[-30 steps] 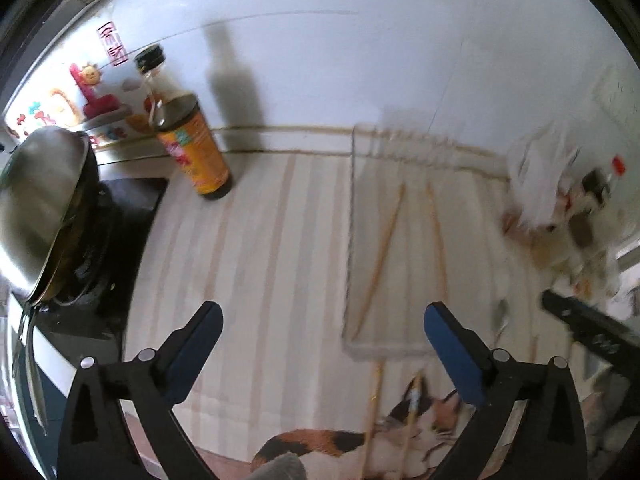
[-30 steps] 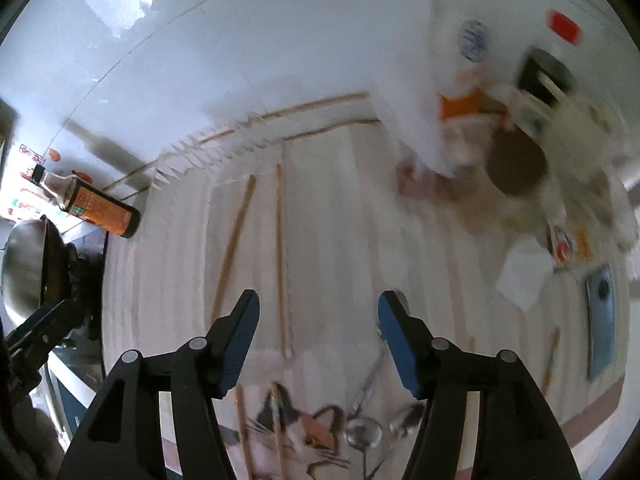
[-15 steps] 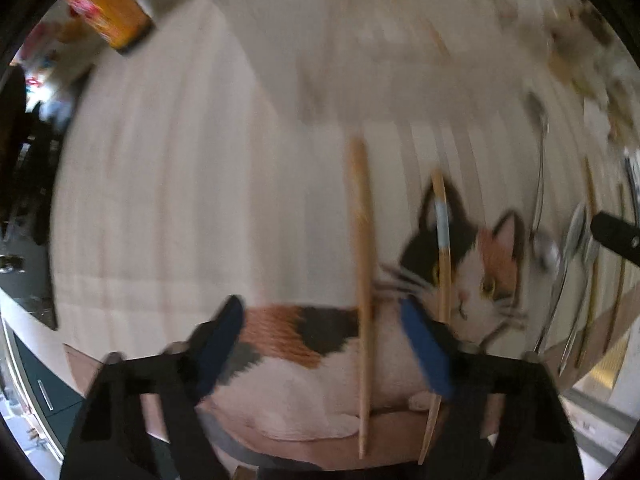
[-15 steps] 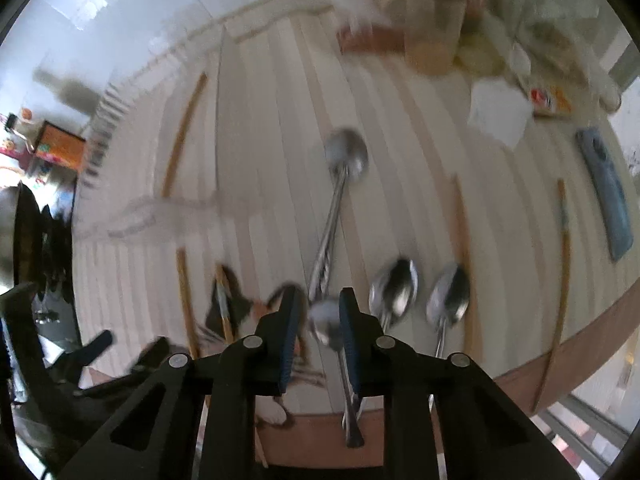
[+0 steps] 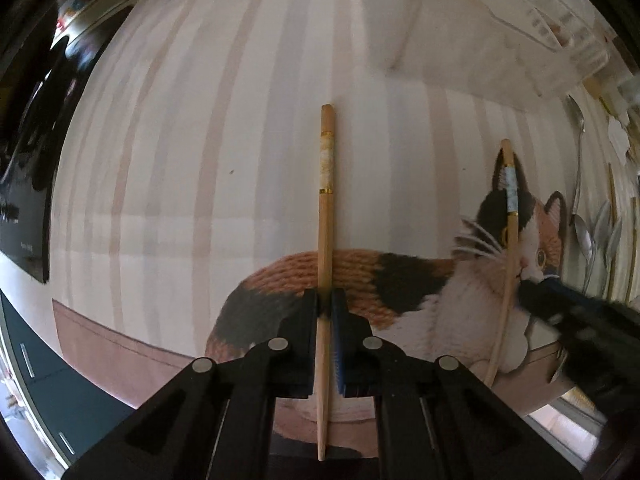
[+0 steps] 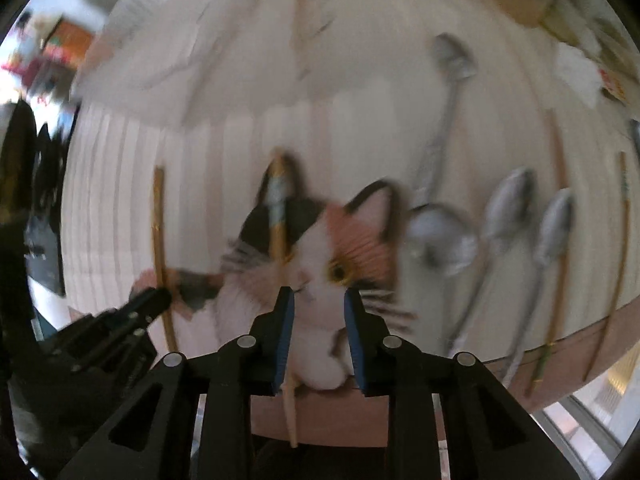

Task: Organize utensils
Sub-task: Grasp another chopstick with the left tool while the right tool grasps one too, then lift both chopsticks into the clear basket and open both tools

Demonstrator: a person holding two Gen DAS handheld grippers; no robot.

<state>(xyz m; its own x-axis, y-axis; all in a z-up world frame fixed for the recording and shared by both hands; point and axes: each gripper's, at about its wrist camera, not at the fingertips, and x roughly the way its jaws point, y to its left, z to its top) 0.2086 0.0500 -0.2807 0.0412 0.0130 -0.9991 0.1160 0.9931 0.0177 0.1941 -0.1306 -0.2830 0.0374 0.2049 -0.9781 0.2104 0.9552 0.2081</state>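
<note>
The left hand-held gripper (image 5: 326, 306) is clenched on a wooden chopstick (image 5: 326, 216) lying on the worktop (image 5: 200, 160); lift it level so the far end does not drag. The right hand-held gripper (image 6: 319, 300) is released, its left finger against the second chopstick (image 6: 279, 216), to the right over the cat print (image 6: 320, 248); it should centre before closing.

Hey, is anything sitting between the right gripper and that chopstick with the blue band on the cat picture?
Nothing visible blocks it. The right gripper is open right at the blue-banded chopstick, which runs along its left finger; the spoons lie off to the right.
</note>
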